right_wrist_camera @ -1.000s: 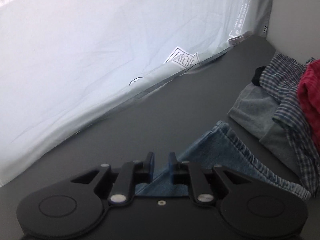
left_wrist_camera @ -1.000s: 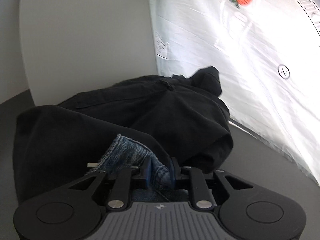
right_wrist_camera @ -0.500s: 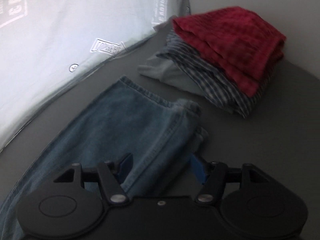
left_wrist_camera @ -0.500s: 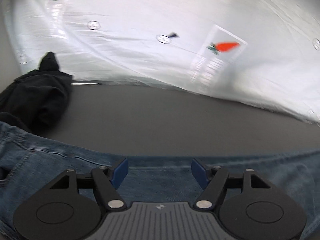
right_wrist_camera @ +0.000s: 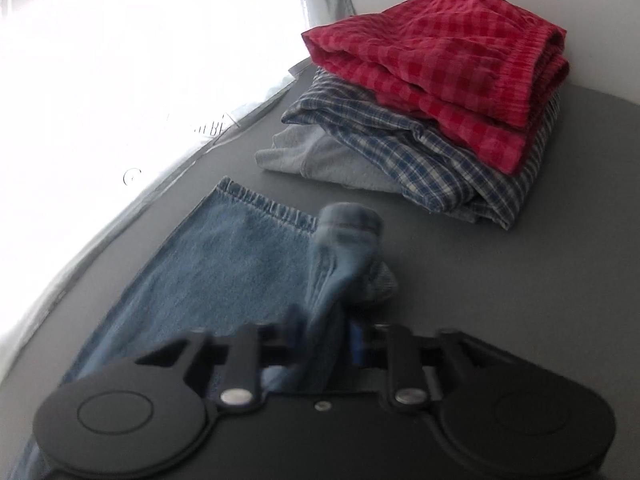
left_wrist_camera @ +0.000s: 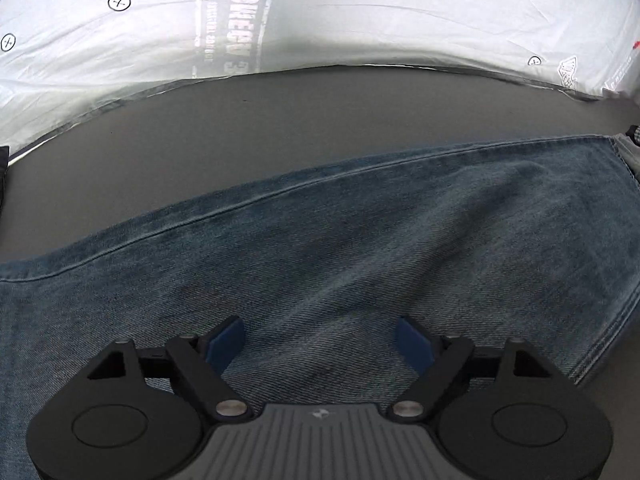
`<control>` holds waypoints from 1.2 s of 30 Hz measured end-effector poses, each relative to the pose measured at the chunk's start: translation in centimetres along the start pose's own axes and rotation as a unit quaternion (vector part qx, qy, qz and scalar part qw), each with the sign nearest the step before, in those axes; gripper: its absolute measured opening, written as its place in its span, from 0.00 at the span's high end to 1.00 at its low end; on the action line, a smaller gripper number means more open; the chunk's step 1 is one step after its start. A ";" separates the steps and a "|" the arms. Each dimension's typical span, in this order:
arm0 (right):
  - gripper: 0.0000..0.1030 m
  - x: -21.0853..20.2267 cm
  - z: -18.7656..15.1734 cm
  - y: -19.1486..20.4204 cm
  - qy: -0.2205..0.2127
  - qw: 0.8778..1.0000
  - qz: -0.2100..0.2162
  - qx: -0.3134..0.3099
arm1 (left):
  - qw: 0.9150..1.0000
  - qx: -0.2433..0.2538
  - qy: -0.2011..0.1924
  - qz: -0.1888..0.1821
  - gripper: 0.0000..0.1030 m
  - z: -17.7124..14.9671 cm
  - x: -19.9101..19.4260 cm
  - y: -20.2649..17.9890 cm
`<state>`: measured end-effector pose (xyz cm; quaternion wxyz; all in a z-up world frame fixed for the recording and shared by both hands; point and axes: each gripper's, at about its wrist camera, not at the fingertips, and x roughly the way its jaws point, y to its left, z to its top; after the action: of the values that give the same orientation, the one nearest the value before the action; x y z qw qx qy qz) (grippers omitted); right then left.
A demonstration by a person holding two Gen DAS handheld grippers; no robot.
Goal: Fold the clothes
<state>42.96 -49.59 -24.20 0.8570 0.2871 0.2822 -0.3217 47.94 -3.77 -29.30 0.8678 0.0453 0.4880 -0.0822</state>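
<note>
With jeans (left_wrist_camera: 360, 248) lying lengthwise left to right on the grey table (left_wrist_camera: 280, 128), the right gripper (right_wrist_camera: 320, 332) is pinching the near leg's bunched hem while the left gripper (left_wrist_camera: 320, 340) is hovering spread wide above the denim.

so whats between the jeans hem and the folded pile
Right wrist view: just a strip of bare gray tabletop separates the jeans hem from the folded clothes pile.

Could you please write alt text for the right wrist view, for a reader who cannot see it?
The right gripper is closed on a bunched fold of blue jeans lying on a grey table. Behind, a folded stack holds a red checked garment on a blue plaid garment over a grey one.
</note>
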 end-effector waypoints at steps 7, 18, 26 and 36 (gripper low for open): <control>0.95 -3.4 1.9 -1.5 -0.044 0.996 -0.073 -0.006 | 0.999 -0.013 0.017 -0.026 0.17 -0.4 -0.7 -1.1; 0.44 -4.9 0.7 -0.4 -0.052 0.968 -0.198 -0.148 | 0.996 0.042 0.006 -0.075 0.15 -2.1 -3.5 -1.9; 0.88 -11.2 -7.4 7.9 0.004 0.976 -0.014 -0.218 | 0.995 -0.079 -0.064 0.002 0.14 -2.7 -8.5 8.8; 0.93 -15.9 -25.6 23.2 0.155 0.871 0.262 -0.386 | 0.994 -0.103 -0.042 0.005 0.14 -7.6 -7.5 16.5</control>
<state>41.82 -11.57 -23.69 0.8977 0.0435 0.4274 0.0979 40.83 14.43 -26.84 0.8878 -0.0453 0.4571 -0.0295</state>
